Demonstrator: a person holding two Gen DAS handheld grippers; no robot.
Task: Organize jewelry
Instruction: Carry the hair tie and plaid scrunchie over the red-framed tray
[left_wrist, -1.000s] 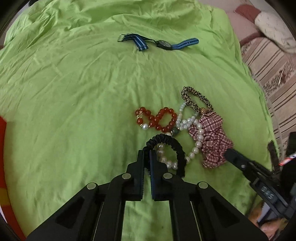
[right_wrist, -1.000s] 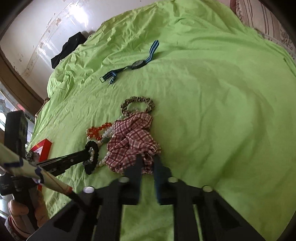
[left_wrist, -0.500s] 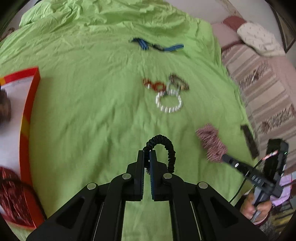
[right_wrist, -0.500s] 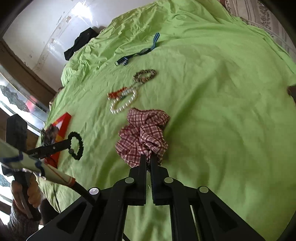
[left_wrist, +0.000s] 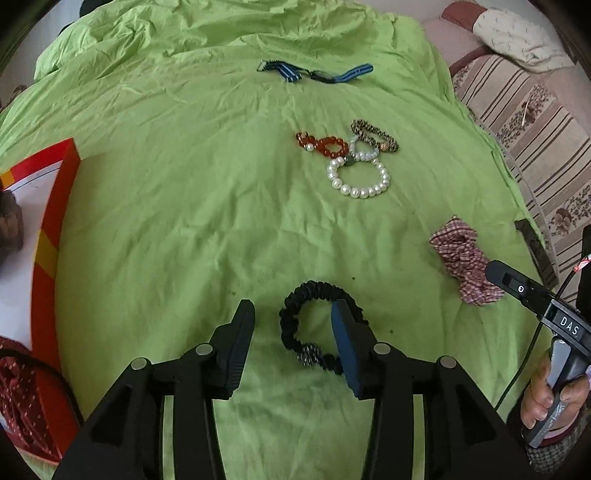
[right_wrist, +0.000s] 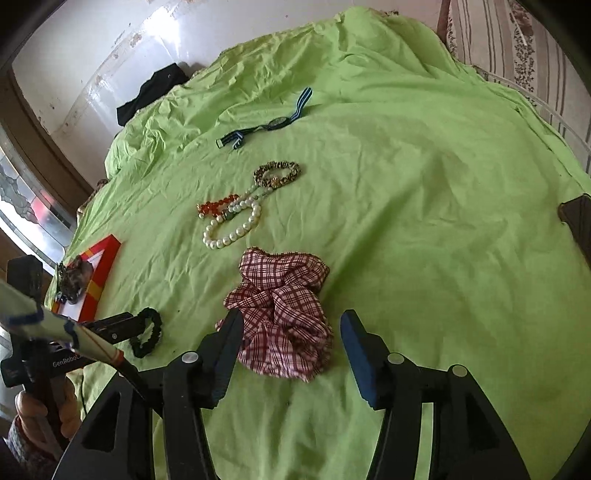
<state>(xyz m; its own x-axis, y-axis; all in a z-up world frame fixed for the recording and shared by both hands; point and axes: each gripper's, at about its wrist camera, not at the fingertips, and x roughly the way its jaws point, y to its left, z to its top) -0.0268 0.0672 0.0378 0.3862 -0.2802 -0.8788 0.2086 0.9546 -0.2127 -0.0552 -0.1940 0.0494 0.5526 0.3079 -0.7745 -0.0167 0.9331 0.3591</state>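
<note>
Left gripper (left_wrist: 291, 332) – matte black linkage arms, silver round screws at the joints, ribbed black finger (left_wrist: 236, 343), other finger faced with a blue pad. Right gripper (right_wrist: 291, 347) same build. Seen from the side: black body, white "DAS" lettering, grey handle, thin black cable; "GenRobo" print on the other. Bare-skinned hand (left_wrist: 546, 398), knit cuff at the wrist.

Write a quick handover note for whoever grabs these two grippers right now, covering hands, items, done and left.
Left gripper: open, black scrunchie lying loose on the green sheet, one finger inside its loop.
Right gripper: open, plaid scrunchie loose between its fingers.
Done: both scrunchies sit apart from the cluster.
Left: pearl bracelet, red bead bracelet and leopard hair tie bunched together; striped watch beyond them. Red-edged box at left.
</note>
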